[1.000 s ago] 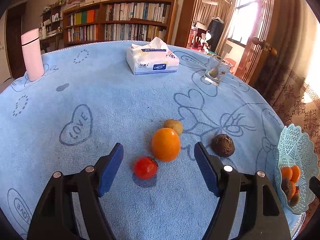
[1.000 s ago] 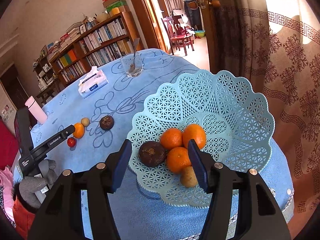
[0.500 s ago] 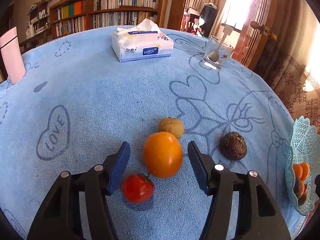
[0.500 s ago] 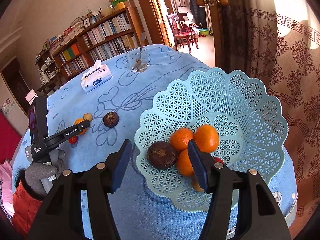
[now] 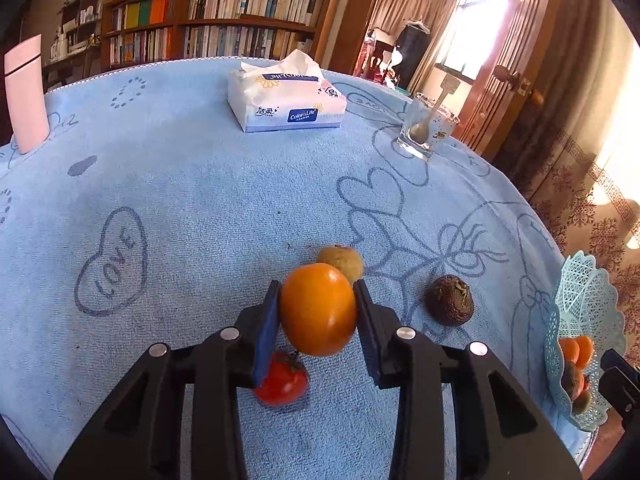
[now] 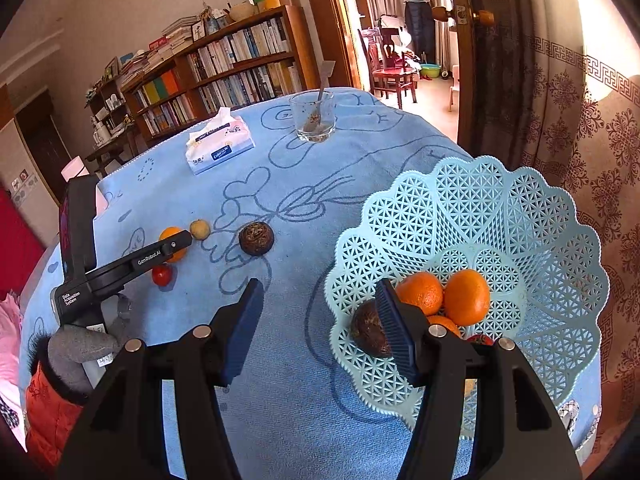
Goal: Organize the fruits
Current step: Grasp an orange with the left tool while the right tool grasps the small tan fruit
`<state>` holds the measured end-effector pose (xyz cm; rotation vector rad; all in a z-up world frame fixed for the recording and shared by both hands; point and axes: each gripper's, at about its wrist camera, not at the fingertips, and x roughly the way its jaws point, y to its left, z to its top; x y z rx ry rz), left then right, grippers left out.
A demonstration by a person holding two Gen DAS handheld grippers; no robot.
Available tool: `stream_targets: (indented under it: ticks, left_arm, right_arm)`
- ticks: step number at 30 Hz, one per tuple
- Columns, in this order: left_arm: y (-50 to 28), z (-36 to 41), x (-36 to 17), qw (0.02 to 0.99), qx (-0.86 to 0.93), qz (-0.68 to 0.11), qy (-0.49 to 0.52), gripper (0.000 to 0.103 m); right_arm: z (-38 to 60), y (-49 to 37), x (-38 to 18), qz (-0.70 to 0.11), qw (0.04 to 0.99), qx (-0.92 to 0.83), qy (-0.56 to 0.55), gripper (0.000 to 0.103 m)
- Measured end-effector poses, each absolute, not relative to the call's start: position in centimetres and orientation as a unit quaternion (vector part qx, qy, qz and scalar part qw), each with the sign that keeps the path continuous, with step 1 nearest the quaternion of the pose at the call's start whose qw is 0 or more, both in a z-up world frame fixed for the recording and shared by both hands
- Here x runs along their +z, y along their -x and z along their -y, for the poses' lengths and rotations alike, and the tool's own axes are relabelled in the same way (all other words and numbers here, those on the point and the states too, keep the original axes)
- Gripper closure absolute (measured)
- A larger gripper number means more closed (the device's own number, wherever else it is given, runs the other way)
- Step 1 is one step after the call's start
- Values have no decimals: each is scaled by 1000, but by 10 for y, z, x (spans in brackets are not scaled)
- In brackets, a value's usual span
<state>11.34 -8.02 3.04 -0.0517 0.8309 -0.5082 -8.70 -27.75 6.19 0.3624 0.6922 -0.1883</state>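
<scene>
Your left gripper (image 5: 317, 312), marked "GenRobot.AI", pinches the orange (image 5: 318, 309) just above the "LOVE"-printed tablecloth (image 5: 200, 200), between tomato (image 5: 282, 380) and small yellow-brown fruit (image 5: 341, 261). The orange's long axis runs along the fingers. Your right gripper (image 6: 320, 328) hangs spread wide at the basket (image 6: 500, 216) rim.

A blue cloth (image 5: 224, 208) with a looped, towel-like nap covered the table and looked matt and rough. At lower centre of the left wrist view, the orange (image 5: 318, 308) had a smooth, glossy skin, and the tomato (image 5: 282, 380) below it shone too. The dark fruit (image 5: 449, 299) to the right looked wrinkled and dull. The basket (image 6: 532, 216) at right of the right wrist view was pale blue openwork plastic with a slight sheen. Both grippers, left (image 5: 316, 310) and right (image 6: 318, 328), were matt black plastic with blue ribbed pads (image 6: 242, 326) and bright metal screws. The tissue pack (image 5: 286, 100) wore glossy film, the glass (image 6: 313, 116) was clear, and the bookshelf (image 5: 208, 28) was brown wood.
</scene>
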Motion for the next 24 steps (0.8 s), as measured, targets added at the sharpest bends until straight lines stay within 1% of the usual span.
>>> stream_targets:
  ticks: [10,19,24]
  left_arm:
    - [-115,41,57,911,-196,-359,63,67]
    - [-123,20,53,917,-150,-361,83,67]
    - [-124,20,49,918,-143,-362,77,67]
  right_arm:
    - [234,43,60,-361,920,-31,-148,43]
    - [196,-14,48,-389,911,20,-135,43]
    - [186,-53,44,-393,913,22,-107,43]
